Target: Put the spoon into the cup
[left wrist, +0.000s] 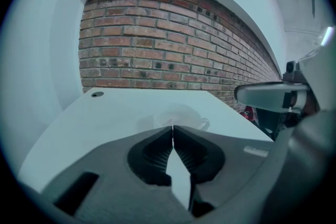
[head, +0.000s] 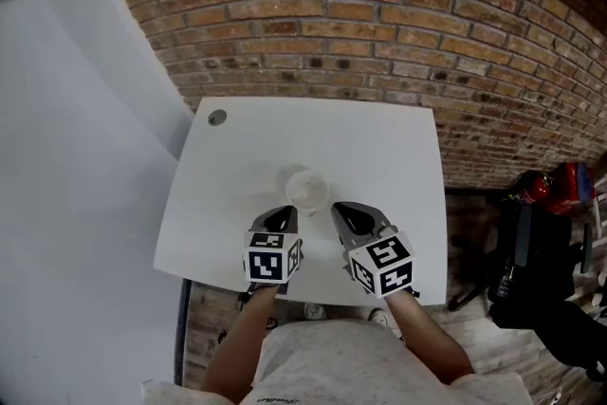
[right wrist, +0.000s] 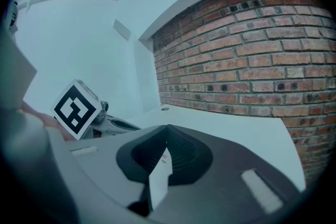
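Cup [head: 306, 190], pale and see-through, stands upright on the white tabletop [head: 379, 138] in the head view, toward the near edge and about midway between left and right. The left hand-held gripper [head: 287, 212] and the right hand-held gripper [head: 339, 208] sit just on the near side of it, one on each side, tips pointing toward the far brick wall [head: 398, 14]. Each carries its marker cube close to the person's forearm. A small dark round hole [head: 217, 118] marks the tabletop's far left corner. Dark gear and a red item [head: 567, 185] lie on the floor to the right.

In the left gripper view, the jaws are pressed together at the tips with nothing between them. The cup rises just beyond the tips, faint against the white surface. The right hand-held gripper reaches in from the right edge.

In the right gripper view, these jaws also meet at the tips, holding nothing. The left unit's marker cube [right wrist: 77, 109] shows at the left, and bare tabletop runs on to the brick wall.
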Demonstrator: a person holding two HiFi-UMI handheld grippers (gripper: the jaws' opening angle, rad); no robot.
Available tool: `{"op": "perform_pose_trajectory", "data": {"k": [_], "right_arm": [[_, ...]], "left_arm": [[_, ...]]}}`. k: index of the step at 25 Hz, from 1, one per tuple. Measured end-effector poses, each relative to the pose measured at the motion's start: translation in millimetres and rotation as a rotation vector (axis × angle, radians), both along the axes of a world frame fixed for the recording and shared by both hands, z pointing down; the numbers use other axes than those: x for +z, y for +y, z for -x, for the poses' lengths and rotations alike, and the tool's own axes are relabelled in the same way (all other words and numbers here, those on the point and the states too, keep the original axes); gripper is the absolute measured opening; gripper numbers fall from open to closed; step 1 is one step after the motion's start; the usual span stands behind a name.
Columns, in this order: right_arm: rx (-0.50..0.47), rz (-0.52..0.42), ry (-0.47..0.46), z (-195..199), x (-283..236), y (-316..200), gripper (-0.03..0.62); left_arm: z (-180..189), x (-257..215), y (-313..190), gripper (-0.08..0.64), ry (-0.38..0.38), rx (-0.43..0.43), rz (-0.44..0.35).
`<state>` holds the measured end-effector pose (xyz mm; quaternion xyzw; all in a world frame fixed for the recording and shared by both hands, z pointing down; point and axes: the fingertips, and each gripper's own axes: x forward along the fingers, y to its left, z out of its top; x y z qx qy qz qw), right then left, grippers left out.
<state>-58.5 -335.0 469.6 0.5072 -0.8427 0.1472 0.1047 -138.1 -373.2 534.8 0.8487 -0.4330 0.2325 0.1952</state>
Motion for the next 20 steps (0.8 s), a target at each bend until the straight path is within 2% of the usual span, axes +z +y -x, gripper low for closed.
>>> {"op": "perform_pose_trajectory", "data": {"k": [6,11,20], "right_arm": [[0.009,0.006,-0.001,-5,2,-1,0.011],[0.011,0.009,-0.003,-8,4,-1,0.011],[-0.017,0.007,-0.006,-11,3,4,0.011]], "left_arm": [[-2,2,-3,0.01,-0.003,-0.005,-0.005],[-5,0,-3,0.056,0.009,-0.009,-0.012],[-5,-10,2,0.055,0.03,-0.044,-0.04]]}}
